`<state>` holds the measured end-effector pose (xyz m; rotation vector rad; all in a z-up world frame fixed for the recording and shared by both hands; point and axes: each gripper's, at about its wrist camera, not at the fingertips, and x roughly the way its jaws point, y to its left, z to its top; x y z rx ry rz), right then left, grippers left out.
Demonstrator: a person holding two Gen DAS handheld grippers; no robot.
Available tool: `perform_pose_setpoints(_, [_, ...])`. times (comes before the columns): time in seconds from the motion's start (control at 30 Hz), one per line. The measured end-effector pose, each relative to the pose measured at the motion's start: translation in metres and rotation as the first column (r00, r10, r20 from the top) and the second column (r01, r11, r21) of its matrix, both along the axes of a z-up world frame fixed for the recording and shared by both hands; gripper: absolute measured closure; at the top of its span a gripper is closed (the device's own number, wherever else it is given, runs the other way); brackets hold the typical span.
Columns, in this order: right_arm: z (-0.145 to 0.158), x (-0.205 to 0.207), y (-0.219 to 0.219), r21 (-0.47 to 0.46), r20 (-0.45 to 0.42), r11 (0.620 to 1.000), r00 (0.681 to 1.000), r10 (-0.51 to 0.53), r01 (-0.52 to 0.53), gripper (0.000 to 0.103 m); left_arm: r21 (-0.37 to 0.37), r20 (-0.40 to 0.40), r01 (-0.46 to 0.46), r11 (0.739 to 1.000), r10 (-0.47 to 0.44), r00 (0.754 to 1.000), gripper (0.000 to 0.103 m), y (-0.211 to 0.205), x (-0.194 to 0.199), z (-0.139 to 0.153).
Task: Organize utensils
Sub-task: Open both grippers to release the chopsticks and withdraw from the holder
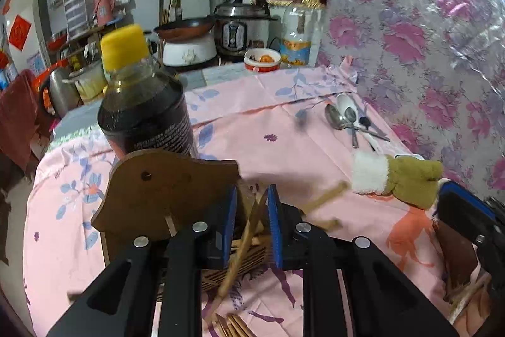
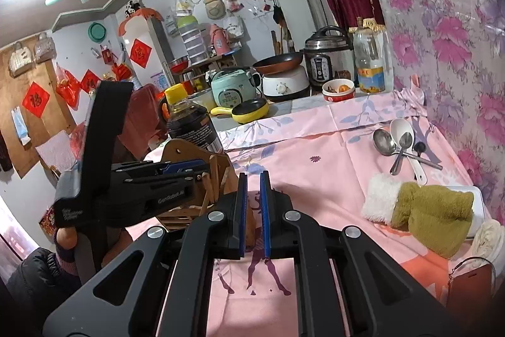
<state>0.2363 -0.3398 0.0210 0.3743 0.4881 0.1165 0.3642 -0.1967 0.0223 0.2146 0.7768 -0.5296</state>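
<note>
**Utensils on pink bench: chopsticks at holder, spoons apart**

Chopsticks [image 1: 249,229], pale wood, slender, several. In the left wrist view they lean crossed inside a brown wooden holder [image 1: 164,188] with a slatted base and a rounded back panel. One stick passes between the blue pads of the left tongs [image 1: 251,226]; the jaws stand a little apart around it, and contact with the pads cannot be told. More stick ends [image 1: 233,326] lie at the lower edge of that view, on the cloth.

Spoons [image 2: 399,147], a mixed group: metal ones with round bowls, one white ceramic, one small and dark. They lie fanned together with handles crossed, on the far right of the bench [image 2: 315,179] near the floral wall, well apart from the holder.

Right tongs [image 2: 252,210]: jaws nearly closed, with a narrow gap. A brownish object sits in that gap, but a grip on it cannot be confirmed. They hover over the pink flowered cloth, just right of the holder.

Other items: dark bottle [image 1: 142,103] with a yellow cap, upright directly behind the holder; an olive glove [image 2: 429,213] with a white fleece cuff, lying between the spoons and the near edge.
</note>
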Motion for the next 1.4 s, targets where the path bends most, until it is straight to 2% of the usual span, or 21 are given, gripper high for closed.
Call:
perform_pose_setpoints(0.4, [0.000,0.001,0.005,0.003,0.007,1.000,1.000,0.021,-0.021,0.092,0.024,-0.040,-0.023,0.999,0.024,0.999,0.081,0.004,0.013,-0.014])
perform_pose_setpoints(0.5, [-0.001,0.002,0.005,0.005,0.004,1.000,1.000,0.020,-0.020,0.092,0.026,-0.041,-0.010,1.000,0.011,0.999,0.084,0.003,0.012,-0.014])
perform_pose_setpoints(0.53, [-0.001,0.001,0.005,0.004,0.004,1.000,1.000,0.019,-0.019,0.092,0.018,-0.048,0.004,1.000,-0.003,0.999,0.096,0.003,0.011,-0.014])
perform_pose_setpoints(0.63, [-0.001,0.001,0.006,0.004,0.002,1.000,1.000,0.018,-0.018,0.092,0.017,-0.020,0.004,1.000,-0.003,1.000,0.096,0.004,0.005,-0.009])
perform_pose_setpoints(0.73, [0.001,-0.001,0.007,-0.003,0.010,1.000,1.000,0.020,-0.020,0.092,0.000,0.020,-0.003,1.000,0.003,1.000,0.096,0.012,-0.003,0.007])
perform_pose_setpoints(0.9, [0.007,-0.004,0.010,0.000,0.028,1.000,0.999,0.028,-0.028,0.092,-0.061,0.140,-0.059,0.996,0.067,0.988,0.096,0.038,-0.014,0.066])
perform_pose_setpoints(1.03, [0.009,-0.002,0.018,-0.004,0.028,0.999,0.999,0.041,-0.041,0.092,-0.123,0.241,-0.114,0.986,0.141,0.960,0.096,0.066,-0.022,0.122])
perform_pose_setpoints(1.13, [0.010,-0.001,0.021,-0.002,0.028,0.999,0.998,0.048,-0.048,0.092,-0.135,0.305,-0.149,0.979,0.185,0.934,0.096,0.078,-0.027,0.148])
perform_pose_setpoints(1.23, [0.011,-0.002,0.026,-0.002,0.029,0.999,0.998,0.053,-0.053,0.092,-0.156,0.309,-0.172,0.973,0.213,0.927,0.096,0.086,-0.024,0.155])
perform_pose_setpoints(1.4, [0.011,-0.003,0.030,-0.020,0.023,0.998,0.998,0.058,-0.058,0.092,-0.201,0.271,-0.202,0.958,0.253,0.929,0.096,0.093,-0.012,0.133])
